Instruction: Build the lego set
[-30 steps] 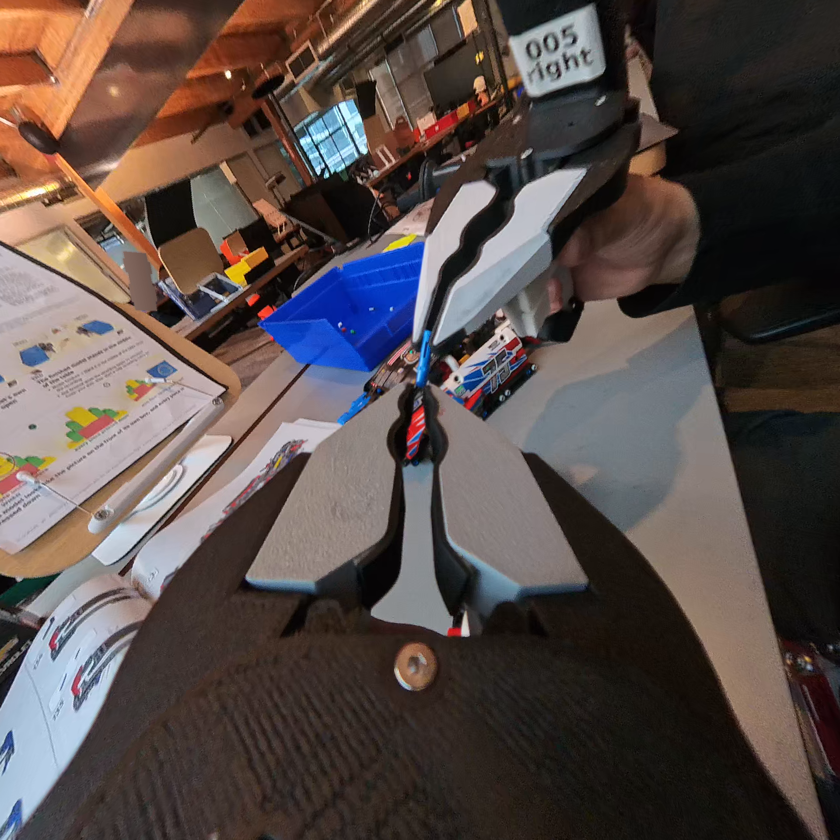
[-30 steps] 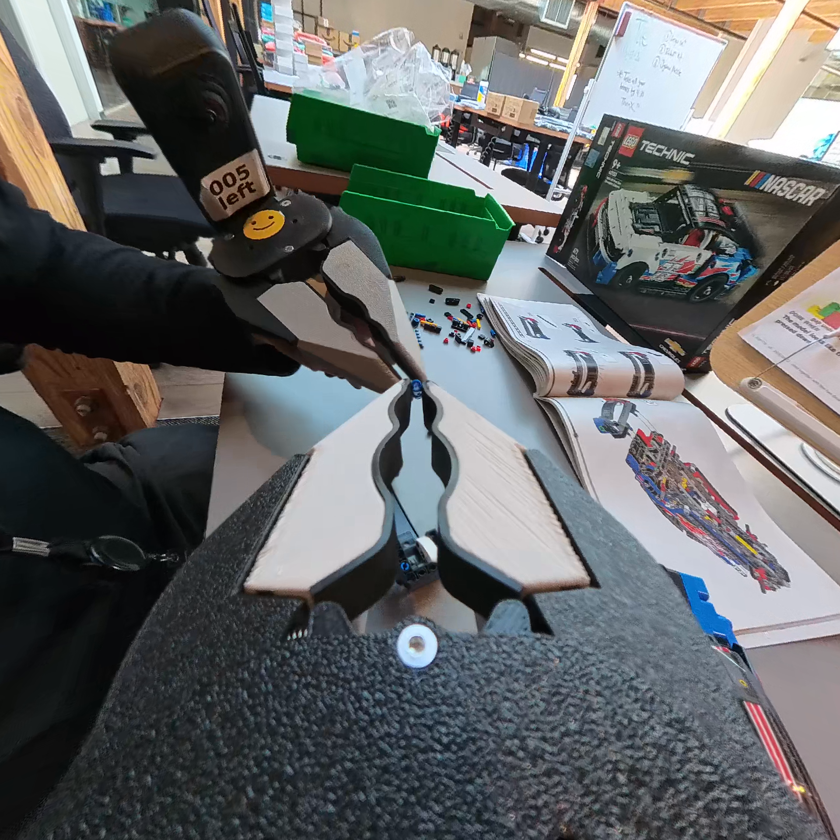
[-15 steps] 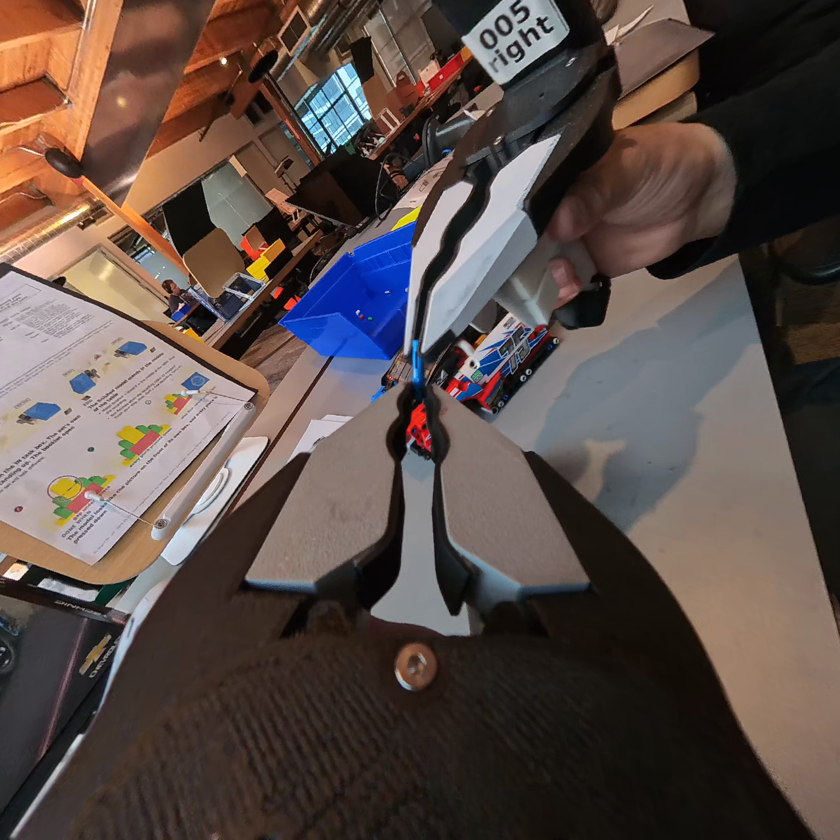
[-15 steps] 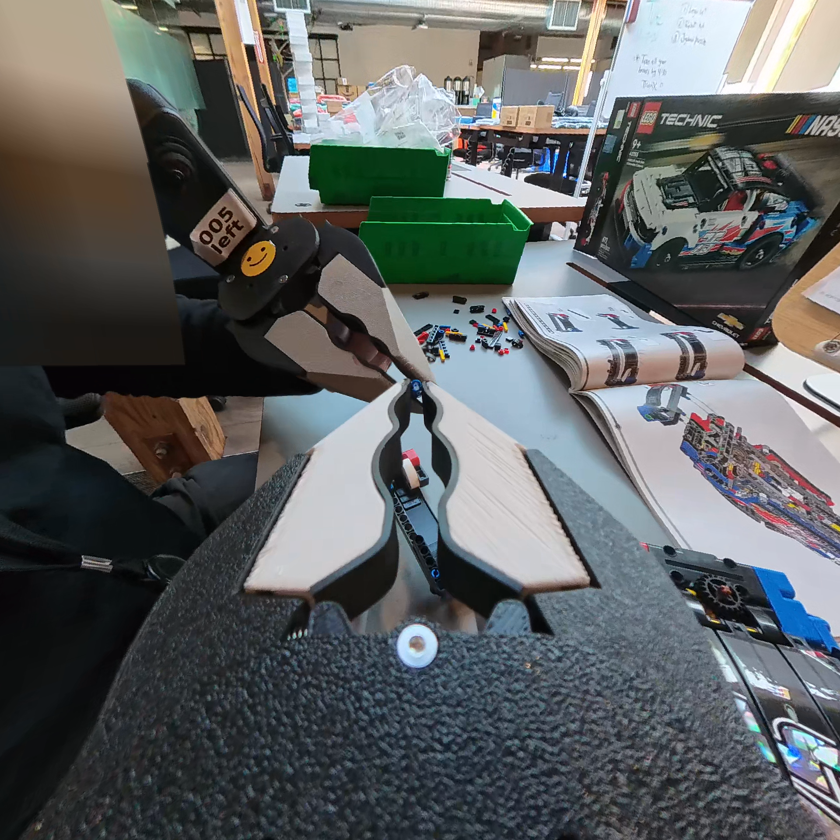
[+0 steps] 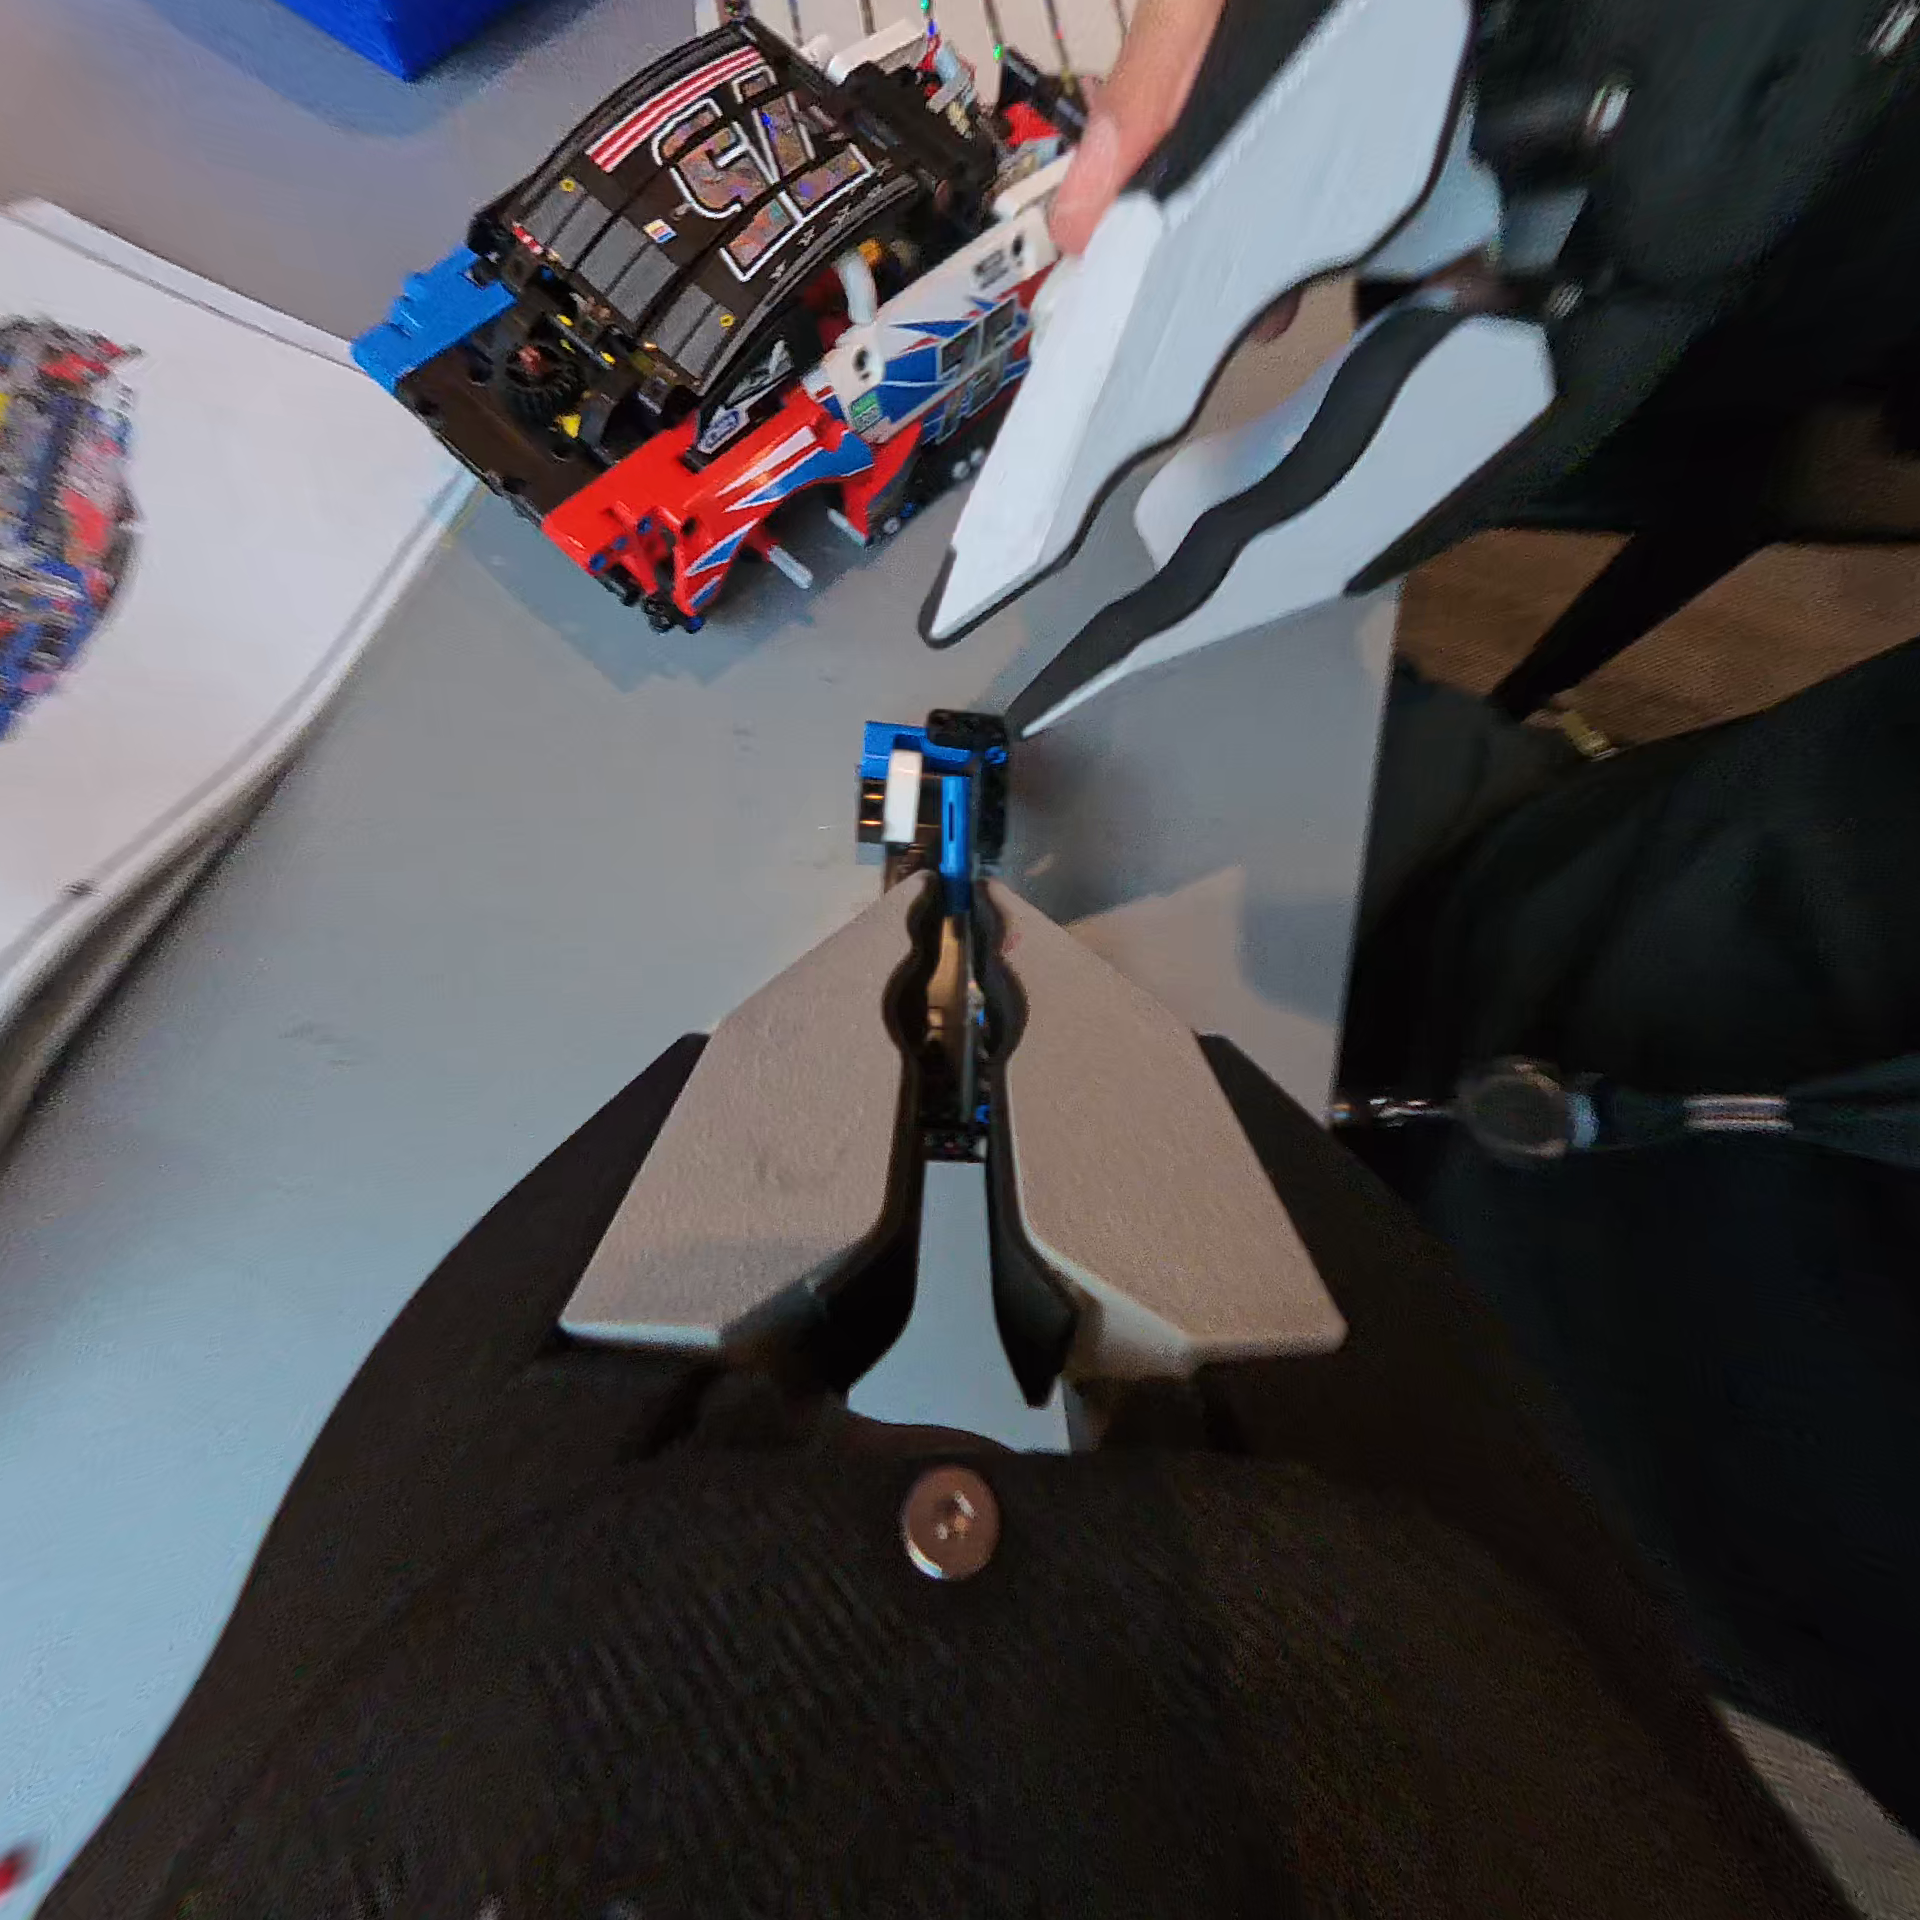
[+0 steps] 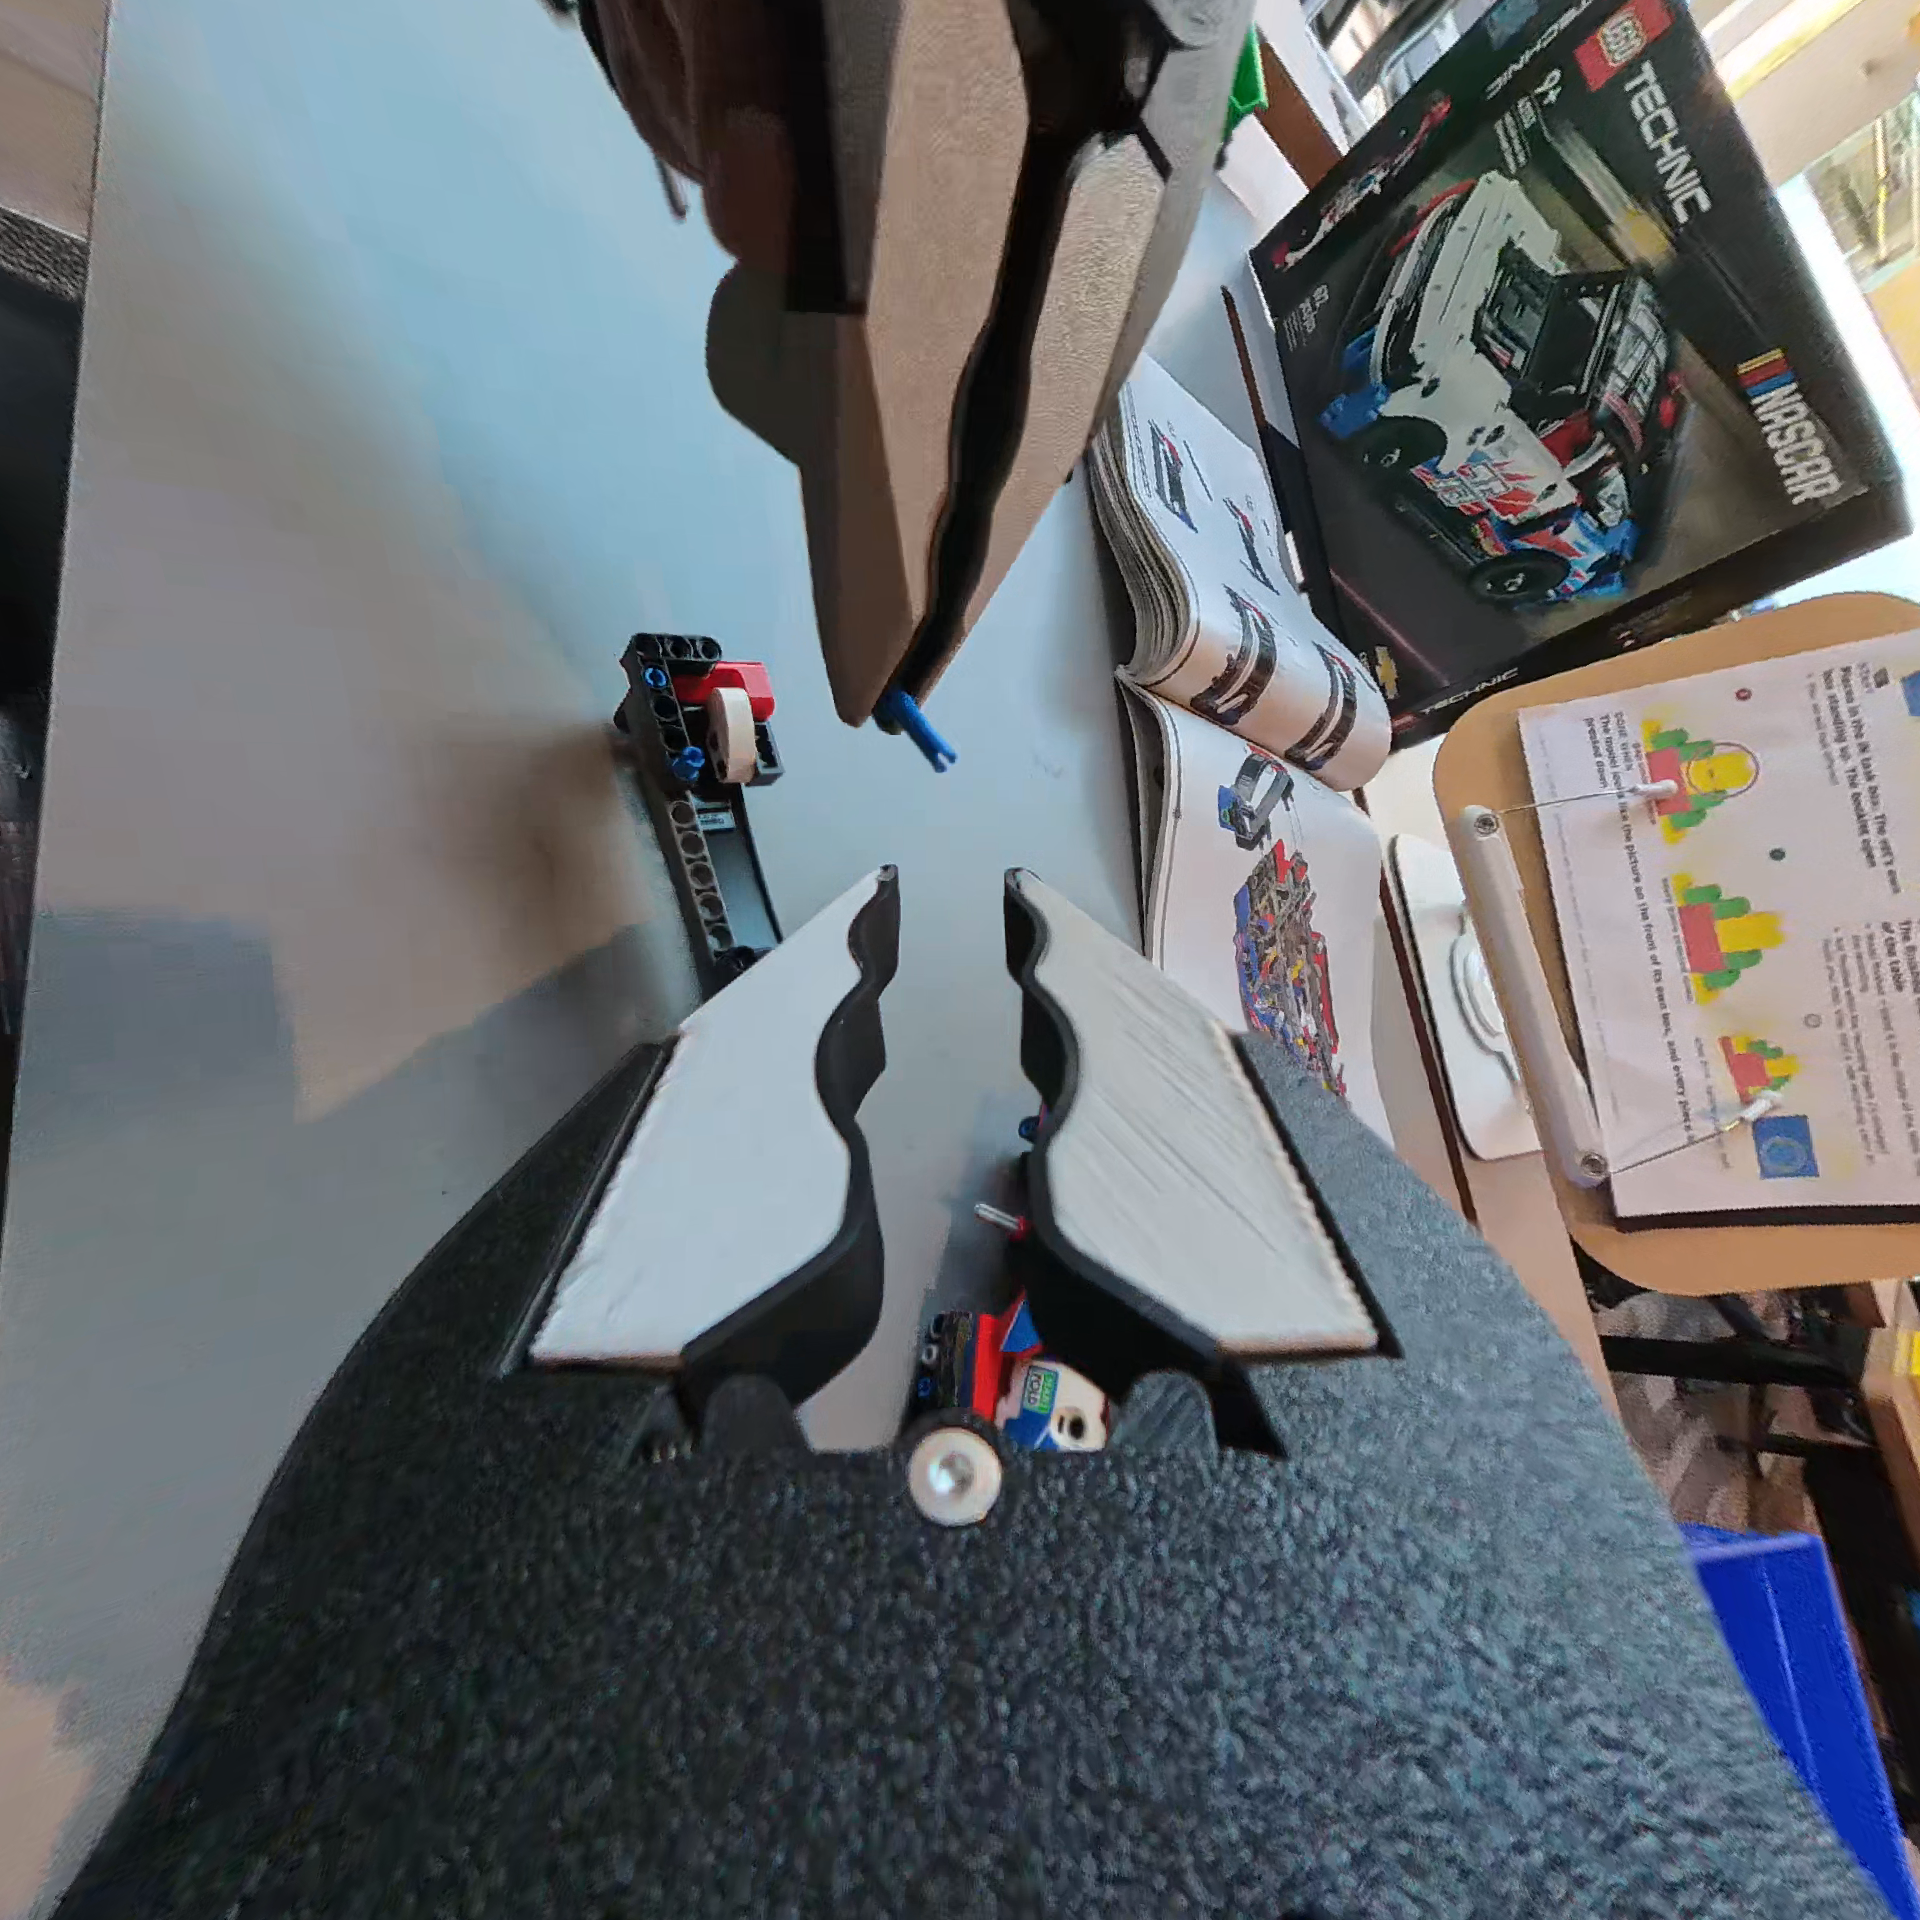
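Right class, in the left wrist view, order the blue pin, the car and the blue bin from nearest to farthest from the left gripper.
1. Blue pin: gripped at the tips of the left gripper.
2. Car: on the table, ahead and to the left.
3. Blue bin: beyond the car, at the top left edge of the view.

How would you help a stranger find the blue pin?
Find the grey table beside the open booklet. Above it the left gripper is shut on the blue pin, which sticks out of its tip. Unlike the black strip nearby, it is held, not lying down.
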A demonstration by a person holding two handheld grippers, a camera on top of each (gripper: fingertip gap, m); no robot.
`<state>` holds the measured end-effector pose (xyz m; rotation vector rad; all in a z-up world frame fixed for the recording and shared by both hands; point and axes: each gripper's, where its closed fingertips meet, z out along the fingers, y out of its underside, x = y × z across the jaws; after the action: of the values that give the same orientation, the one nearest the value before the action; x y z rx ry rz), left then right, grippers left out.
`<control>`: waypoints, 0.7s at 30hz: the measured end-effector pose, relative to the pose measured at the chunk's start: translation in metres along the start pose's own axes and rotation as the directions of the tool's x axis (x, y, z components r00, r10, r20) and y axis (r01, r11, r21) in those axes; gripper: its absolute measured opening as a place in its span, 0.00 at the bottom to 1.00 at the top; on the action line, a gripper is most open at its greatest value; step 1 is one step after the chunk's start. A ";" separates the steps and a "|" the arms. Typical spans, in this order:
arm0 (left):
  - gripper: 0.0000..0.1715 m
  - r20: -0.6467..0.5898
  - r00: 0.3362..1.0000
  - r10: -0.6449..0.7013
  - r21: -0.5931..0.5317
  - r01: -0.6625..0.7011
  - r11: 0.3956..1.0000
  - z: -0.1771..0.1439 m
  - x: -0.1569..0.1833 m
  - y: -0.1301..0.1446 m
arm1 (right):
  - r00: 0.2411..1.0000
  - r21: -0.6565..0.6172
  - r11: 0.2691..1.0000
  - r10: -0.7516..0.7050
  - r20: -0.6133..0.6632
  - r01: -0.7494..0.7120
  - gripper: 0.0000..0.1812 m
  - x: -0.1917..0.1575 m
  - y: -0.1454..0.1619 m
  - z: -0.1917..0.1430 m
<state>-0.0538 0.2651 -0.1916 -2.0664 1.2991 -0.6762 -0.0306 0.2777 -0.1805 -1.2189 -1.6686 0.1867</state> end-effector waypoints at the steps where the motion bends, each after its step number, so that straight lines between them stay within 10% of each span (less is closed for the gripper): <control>1: 0.01 -0.044 0.998 -0.048 0.005 0.048 0.999 -0.002 0.003 0.000 | 1.000 -0.005 1.000 -0.015 -0.009 0.015 0.12 -0.001 0.000 0.001; 21: 0.01 -0.193 0.965 -0.175 -0.095 0.159 0.983 0.008 0.022 0.012 | 0.860 -0.081 0.862 -0.505 -0.069 0.500 0.06 -0.028 -0.017 0.016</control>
<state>-0.0472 0.2426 -0.2034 -2.2375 1.2872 -0.9434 -0.0545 0.2542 -0.1948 -0.7797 -1.8644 -0.2408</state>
